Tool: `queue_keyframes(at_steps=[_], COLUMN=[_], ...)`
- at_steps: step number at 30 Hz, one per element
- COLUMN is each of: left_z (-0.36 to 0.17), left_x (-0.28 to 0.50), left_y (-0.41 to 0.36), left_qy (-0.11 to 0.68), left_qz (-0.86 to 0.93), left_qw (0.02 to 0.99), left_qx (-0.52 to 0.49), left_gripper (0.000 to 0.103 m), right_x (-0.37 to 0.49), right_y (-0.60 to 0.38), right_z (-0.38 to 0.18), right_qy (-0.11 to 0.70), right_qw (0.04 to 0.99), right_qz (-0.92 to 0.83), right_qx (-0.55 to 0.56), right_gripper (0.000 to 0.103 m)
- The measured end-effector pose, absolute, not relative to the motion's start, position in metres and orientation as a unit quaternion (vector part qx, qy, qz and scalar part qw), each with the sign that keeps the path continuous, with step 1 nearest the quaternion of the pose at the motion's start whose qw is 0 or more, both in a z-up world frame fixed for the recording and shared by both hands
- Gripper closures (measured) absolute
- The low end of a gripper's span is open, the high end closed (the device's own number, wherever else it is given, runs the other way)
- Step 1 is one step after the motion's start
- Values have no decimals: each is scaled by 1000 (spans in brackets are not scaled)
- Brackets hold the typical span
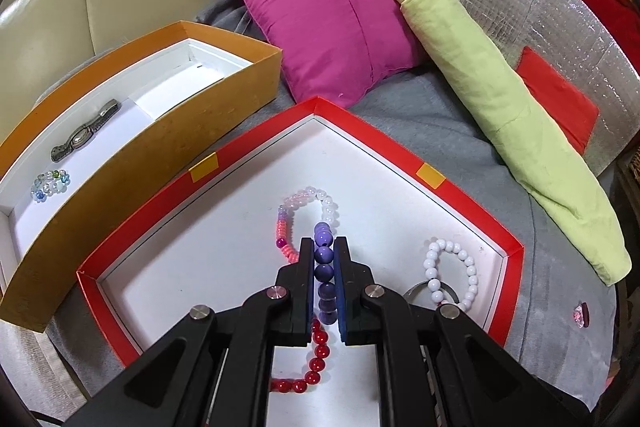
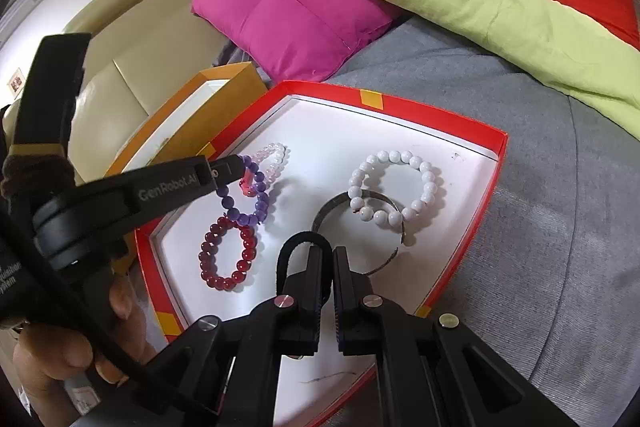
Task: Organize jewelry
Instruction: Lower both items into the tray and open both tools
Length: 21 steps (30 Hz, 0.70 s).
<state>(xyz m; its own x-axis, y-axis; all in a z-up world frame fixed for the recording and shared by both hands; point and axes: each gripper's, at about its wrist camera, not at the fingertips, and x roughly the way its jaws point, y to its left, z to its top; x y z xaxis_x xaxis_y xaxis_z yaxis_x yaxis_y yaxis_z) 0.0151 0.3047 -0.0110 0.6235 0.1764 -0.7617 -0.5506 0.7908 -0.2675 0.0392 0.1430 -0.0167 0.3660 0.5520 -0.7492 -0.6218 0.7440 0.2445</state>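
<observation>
The left tongs (image 1: pixel 324 247) are pinching the purple bracelet (image 1: pixel 324 273), the right tongs (image 2: pixel 327 255) a black loop (image 2: pixel 298 247); lifting risks snagging the pink bracelet (image 1: pixel 286 235) lying against it.

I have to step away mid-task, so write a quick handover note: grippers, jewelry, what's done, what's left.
Left gripper: jaws shut on the purple bracelet in the red tray.
Right gripper: jaws shut on a black band.
Done: watch and small pastel bracelet lie in the orange box.
Left in the tray: red bracelet, white bracelet, pink bracelet, metal bangle.
</observation>
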Motion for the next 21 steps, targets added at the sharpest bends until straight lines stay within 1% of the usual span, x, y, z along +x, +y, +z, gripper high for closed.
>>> queue_keyframes(at_steps=[21], left_z=[-14], left_x=[13], left_y=[309], left_qy=[392], left_qz=[224], left_qw=[859], left_qx=[-243], left_gripper=[94], right_x=[49], right_y=[143], right_z=[-17], right_qy=[442], right_qw=[832], right_qz=[334], right_qx=[-32], right_gripper=[98])
